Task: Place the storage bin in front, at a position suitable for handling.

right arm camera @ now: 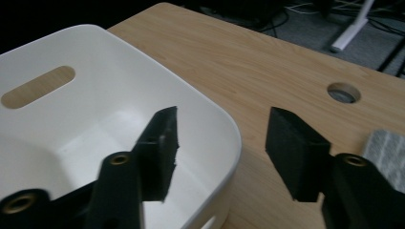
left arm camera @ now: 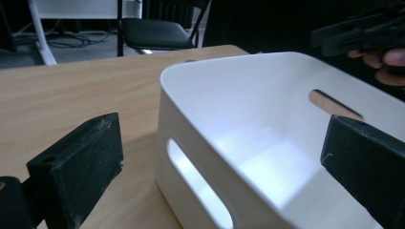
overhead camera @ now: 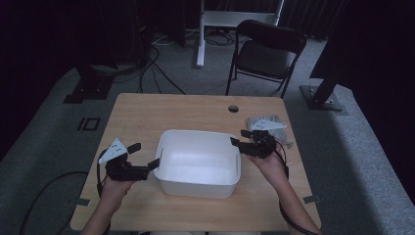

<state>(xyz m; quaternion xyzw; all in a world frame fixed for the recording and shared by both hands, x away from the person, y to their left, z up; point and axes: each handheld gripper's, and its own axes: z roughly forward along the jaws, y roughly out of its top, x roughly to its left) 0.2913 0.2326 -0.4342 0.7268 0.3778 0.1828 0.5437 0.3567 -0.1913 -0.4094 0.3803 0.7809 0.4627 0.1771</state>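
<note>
Two open claws flank an empty white bin [overhead camera: 198, 164] mid-counter [overhead camera: 147, 112].

The left claw [overhead camera: 145, 155] gapes wide by the bin's left wall, gripping nothing; the right claw [overhead camera: 243, 138] straddles the bin's right rim with its jaws apart and not pressing. Closing one side alone could tilt or slide the bin toward the grey cloth [overhead camera: 266, 123] just right of it.

Black two-fingered grippers [overhead camera: 146, 155] with grey three-cornered plates, trailing cables

Black folding chair [overhead camera: 266, 51] (dim room)
</note>
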